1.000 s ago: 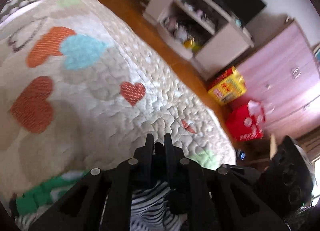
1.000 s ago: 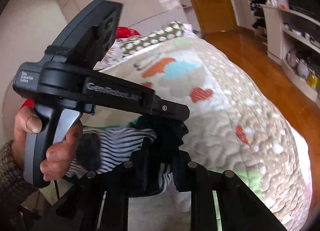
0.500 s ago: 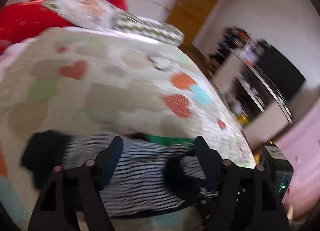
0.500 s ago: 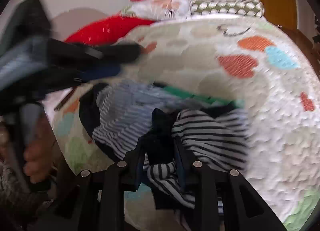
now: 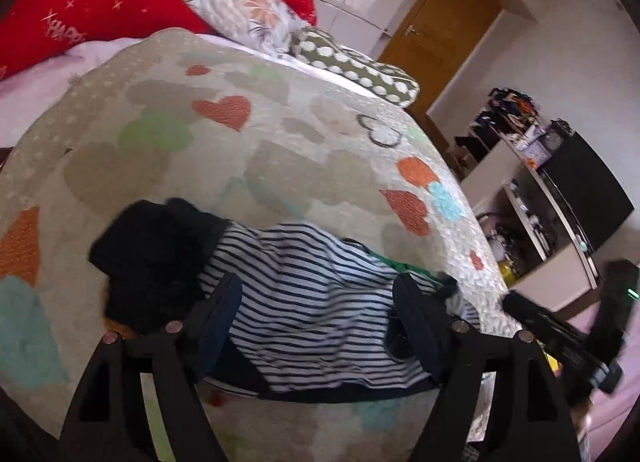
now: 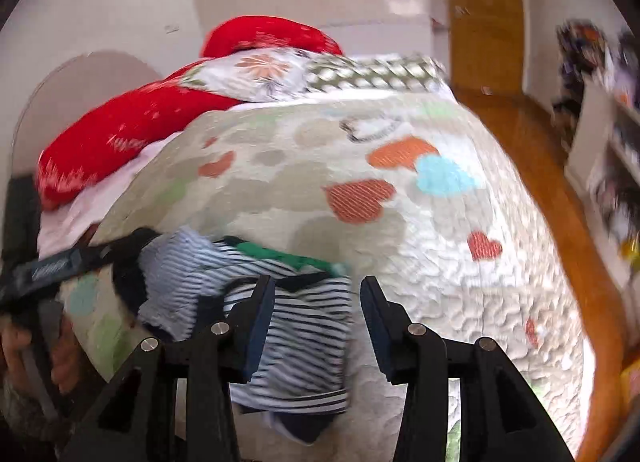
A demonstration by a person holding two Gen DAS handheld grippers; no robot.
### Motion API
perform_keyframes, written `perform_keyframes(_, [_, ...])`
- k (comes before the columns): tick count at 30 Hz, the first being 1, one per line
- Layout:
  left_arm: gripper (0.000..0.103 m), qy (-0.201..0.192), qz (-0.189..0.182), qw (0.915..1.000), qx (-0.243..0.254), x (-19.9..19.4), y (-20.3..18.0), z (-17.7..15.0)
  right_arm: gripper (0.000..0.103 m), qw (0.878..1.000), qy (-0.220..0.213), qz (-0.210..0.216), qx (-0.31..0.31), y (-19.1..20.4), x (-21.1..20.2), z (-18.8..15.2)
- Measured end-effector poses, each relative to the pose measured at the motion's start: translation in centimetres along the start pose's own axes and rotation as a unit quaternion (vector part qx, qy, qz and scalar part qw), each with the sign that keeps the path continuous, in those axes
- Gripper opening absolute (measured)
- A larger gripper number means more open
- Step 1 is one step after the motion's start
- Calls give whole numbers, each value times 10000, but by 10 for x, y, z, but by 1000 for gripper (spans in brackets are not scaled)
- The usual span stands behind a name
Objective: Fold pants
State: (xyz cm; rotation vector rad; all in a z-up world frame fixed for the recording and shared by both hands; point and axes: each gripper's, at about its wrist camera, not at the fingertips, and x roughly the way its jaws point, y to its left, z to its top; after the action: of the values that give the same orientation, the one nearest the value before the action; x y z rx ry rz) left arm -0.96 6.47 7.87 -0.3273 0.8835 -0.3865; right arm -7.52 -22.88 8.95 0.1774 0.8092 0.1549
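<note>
The black-and-white striped pants lie bunched on the heart-patterned quilt, with a black part at their left end and a green strip along the far edge. My left gripper hovers over them, open wide, with nothing pinched. In the right wrist view the same pants lie under my right gripper. Its jaws are opening; the cloth sits below and between them, and the pads do not press on it. The left gripper's body and the hand on it show at the left.
Red pillows, a floral pillow and a dotted cushion lie at the head of the bed. To the right are a wooden floor, a brown door and a cluttered white shelf unit.
Both grippers were shut on the striped cloth a second ago. The left one let go, swung left and turned toward the pillows. The right one has spread its jaws and the pants dropped onto the quilt.
</note>
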Motion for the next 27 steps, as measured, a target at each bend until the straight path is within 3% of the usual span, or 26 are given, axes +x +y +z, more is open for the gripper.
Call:
perform_keyframes(2, [77,-46,-80,9998,149,0,-9,-3,64,9990,272,201,303,-18,14,1])
perform_keyframes(7, [77,-137,-129,9993,330,1,-23,-8,64,9835,956,1145,1028,-46,72,-13])
perform_keyframes(8, [77,-145,-59,9993,347,3,-24,-9,60,9797,1018,1310,1126,-48,79,-15])
perform_keyframes(9, [77,-143,-3,9993,346,4,-24,-9,28,9760,1027,1495,1202,-47,84,-15])
perform_keyframes(10, [77,-139,22,9994,327,5,-24,-8,20,9731,1072,1602,1261,-44,85,-14])
perform_keyframes(11, [77,-138,40,9995,296,6,-24,-7,19,9727,1040,1612,1308,-44,84,-11])
perform_keyframes(15, [77,-175,278,9987,392,12,-28,-1,15,9849,646,1226,1040,-43,64,14])
perform_keyframes(19, [77,-201,378,9972,621,20,-40,-1,15,9941,384,491,883,-58,58,37])
perform_keyframes(24, [77,304,778,9919,957,58,-45,-17,24,9902,935,6,1042,-76,84,33])
perform_keyframes(27, [77,622,917,9905,810,75,-33,-26,24,9939,484,-133,985,-73,57,39])
